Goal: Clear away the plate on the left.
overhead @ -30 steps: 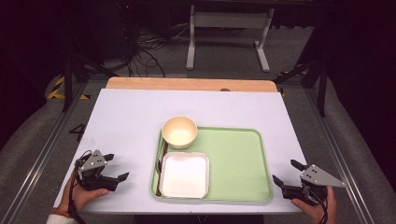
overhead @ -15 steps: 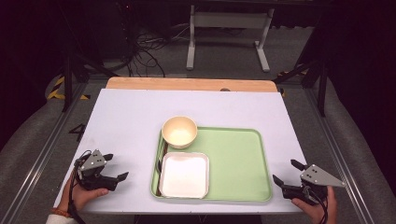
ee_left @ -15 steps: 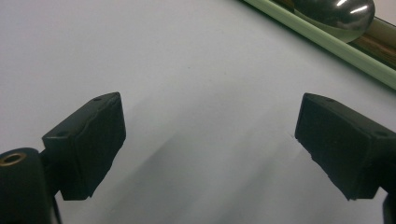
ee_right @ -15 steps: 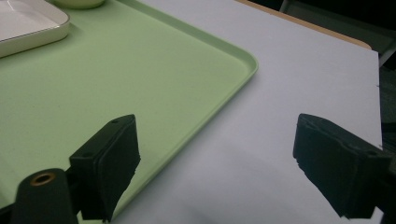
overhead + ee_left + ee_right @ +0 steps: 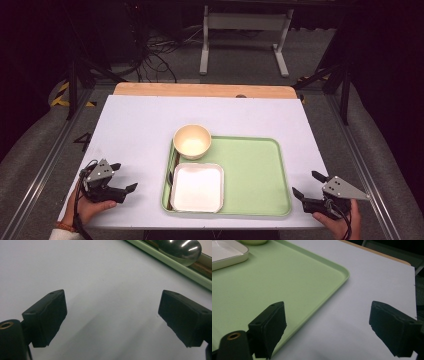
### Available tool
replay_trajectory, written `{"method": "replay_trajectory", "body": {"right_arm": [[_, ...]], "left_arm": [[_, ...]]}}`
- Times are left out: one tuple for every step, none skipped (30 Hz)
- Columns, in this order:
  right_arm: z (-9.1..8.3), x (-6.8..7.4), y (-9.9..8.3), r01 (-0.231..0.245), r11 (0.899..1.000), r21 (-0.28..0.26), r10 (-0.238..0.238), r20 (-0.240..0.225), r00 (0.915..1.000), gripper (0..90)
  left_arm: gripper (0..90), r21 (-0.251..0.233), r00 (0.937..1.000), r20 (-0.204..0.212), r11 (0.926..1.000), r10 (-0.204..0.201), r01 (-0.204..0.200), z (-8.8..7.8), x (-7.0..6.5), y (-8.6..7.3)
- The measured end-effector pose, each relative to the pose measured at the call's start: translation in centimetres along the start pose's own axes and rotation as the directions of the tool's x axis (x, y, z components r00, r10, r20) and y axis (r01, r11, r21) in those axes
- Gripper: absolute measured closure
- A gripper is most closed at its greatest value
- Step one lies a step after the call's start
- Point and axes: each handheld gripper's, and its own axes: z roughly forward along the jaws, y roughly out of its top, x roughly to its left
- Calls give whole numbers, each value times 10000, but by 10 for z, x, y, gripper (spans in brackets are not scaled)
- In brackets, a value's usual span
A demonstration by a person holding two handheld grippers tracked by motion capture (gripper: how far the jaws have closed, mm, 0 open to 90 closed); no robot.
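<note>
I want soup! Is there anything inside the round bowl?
No, the round bowl on the green tray looks empty inside.

Table (image 5: 150, 125): white top, bare wooden strip along the far edge. Directly on it: one green tray (image 5: 252, 172), right of centre toward the near edge, flat. Tray bears a cream bowl (image 5: 192, 141) and a white square plate (image 5: 197, 187)

trays: 1, green tray (image 5: 250, 170)
bowls: 1, cream bowl (image 5: 192, 141)
plates: 1, square white plate (image 5: 197, 186)
spoons: 1, spoon (image 5: 178, 248) at tray's left rim
claws: 2, left claw (image 5: 122, 176), right claw (image 5: 303, 183)
tabletops: 1, white tabletop (image 5: 140, 125)
</note>
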Motion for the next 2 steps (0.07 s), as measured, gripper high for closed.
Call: {"method": "replay_trajectory", "body": {"right_arm": [[0, 0, 0, -9, 10000, 25, 9, 6, 10000, 144], [0, 0, 0, -23, 10000, 11, 23, 1, 10000, 144]], "left_arm": [[93, 30, 10000, -34, 10000, 21, -21, 0, 0, 0], [93, 30, 10000, -34, 10000, 21, -21, 0, 0, 0]]}}
